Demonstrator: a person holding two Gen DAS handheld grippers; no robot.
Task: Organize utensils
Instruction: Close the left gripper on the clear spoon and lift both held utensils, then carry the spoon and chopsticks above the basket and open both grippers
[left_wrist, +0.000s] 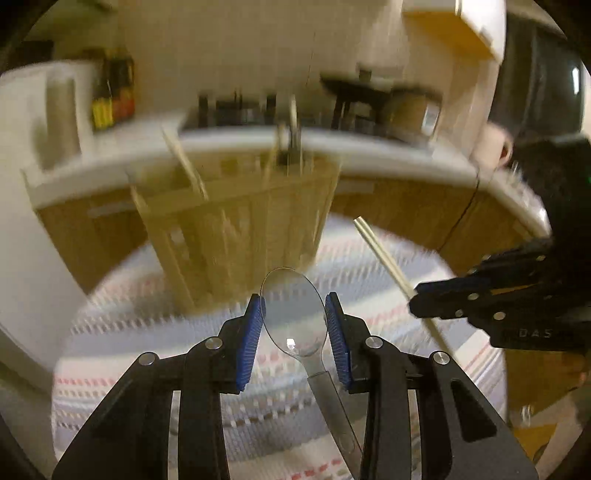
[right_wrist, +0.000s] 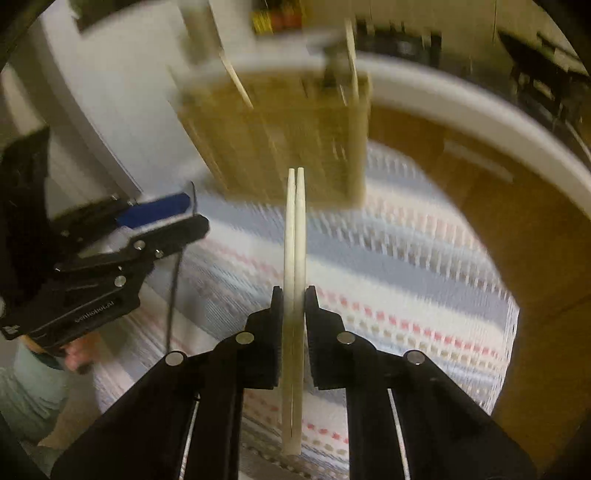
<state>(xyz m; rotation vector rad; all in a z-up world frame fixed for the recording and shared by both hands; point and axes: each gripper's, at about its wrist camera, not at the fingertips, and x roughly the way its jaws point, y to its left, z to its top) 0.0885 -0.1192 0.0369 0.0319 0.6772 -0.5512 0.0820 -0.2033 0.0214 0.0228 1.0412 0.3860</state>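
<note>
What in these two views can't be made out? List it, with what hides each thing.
- Wooden utensil holder: motion blur in both views hides its compartments and which utensils stand in it.
- Clear spoon handle end: cut off by the bottom edge, left wrist view.
- Chopsticks rear ends: hidden between the right gripper fingers' linkage.
- Countertop items: too blurred to name.

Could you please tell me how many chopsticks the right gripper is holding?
2: the chopsticks lie side by side, clamped in the right gripper, tips toward the wooden holder.
</note>
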